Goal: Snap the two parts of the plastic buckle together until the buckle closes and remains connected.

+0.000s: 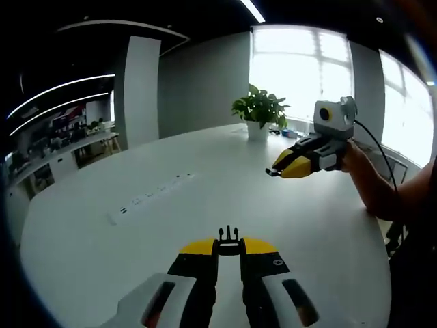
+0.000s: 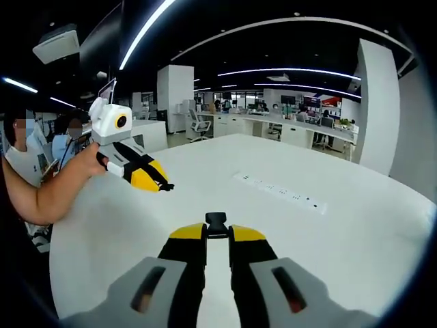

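Buckle pieces are split between the two tongs. In the left gripper view, a black pronged buckle part (image 1: 229, 240) sits low in the middle of the frame, pinched between the yellow tips of the left tongs (image 1: 229, 246), which are clenched on it. In the right gripper view, a black socket part (image 2: 216, 224) sits low in the middle too, held tight by the right tongs (image 2: 217, 234). The two parts are well apart and not joined.

Each view also shows the other tongs held up in the air by a hand. The right tongs (image 1: 278, 169) are at the right of the left gripper view, with a small dark bit at the tip. The left tongs (image 2: 164, 184) are at the left of the right gripper view.

Below both is a big white round surface (image 1: 205, 212). A white power strip (image 1: 151, 199) lies on it. A green plant (image 1: 259, 109) in a white pot stands at the far edge by a bright window (image 1: 300, 75).
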